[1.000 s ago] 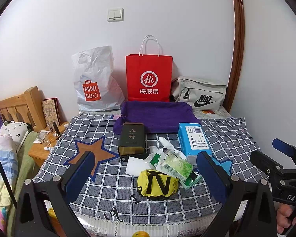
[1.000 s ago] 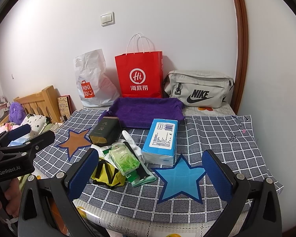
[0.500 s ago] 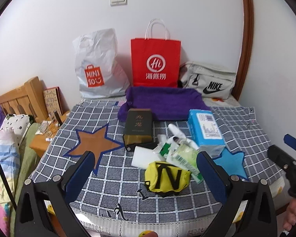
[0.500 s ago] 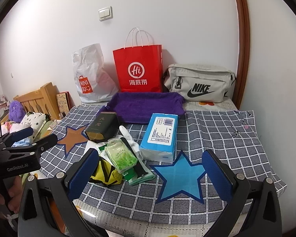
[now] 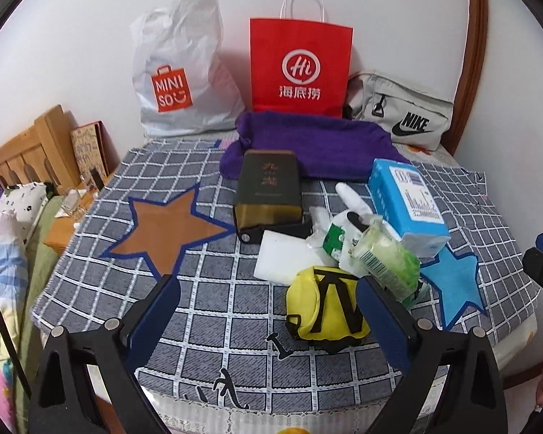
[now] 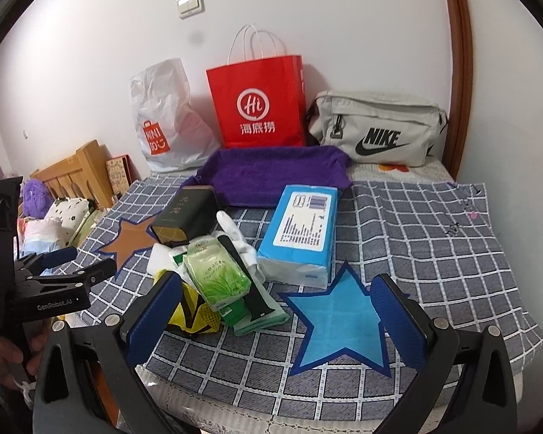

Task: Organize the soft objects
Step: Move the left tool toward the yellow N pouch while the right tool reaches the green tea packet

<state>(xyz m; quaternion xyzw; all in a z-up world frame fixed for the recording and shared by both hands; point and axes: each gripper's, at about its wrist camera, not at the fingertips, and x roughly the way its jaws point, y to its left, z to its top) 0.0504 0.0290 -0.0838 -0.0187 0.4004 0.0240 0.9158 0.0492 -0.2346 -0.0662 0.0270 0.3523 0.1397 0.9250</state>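
Both grippers hover over the near edge of a bed covered with a grey checked cloth (image 5: 213, 311).

Left gripper (image 5: 268, 311): fingers spread wide, holding nothing. Right gripper (image 6: 275, 311): fingers likewise spread wide, empty.

Soft objects: clustered at frame centre in both views. A yellow pouch (image 5: 325, 311) lies nearest the front edge, just beside the left gripper's right-hand finger. Behind it sit a green tissue pack (image 5: 387, 260), a white glove (image 5: 354, 199), a blue tissue pack (image 5: 405, 199) and a dark box (image 5: 268, 188). A purple towel (image 5: 315, 144) lies flat behind the cluster.

Edges: along the wall at frame top stand a white plastic bag (image 5: 177, 72), a red paper bag (image 5: 300, 68) and a grey waist bag (image 5: 405, 115).

Open room: in the left wrist view, the cloth at centre left around the brown star (image 5: 170, 224) is bare. In the right wrist view, the blue star (image 6: 340, 322) at lower centre and the cloth at frame right are bare.

View differences: only the right wrist view shows the light switch (image 6: 190, 3) at upper left, and the whole left gripper body with the person's hand (image 6: 3, 358) on it at the left border. The left wrist view shows only a sliver of the right gripper at its right border.
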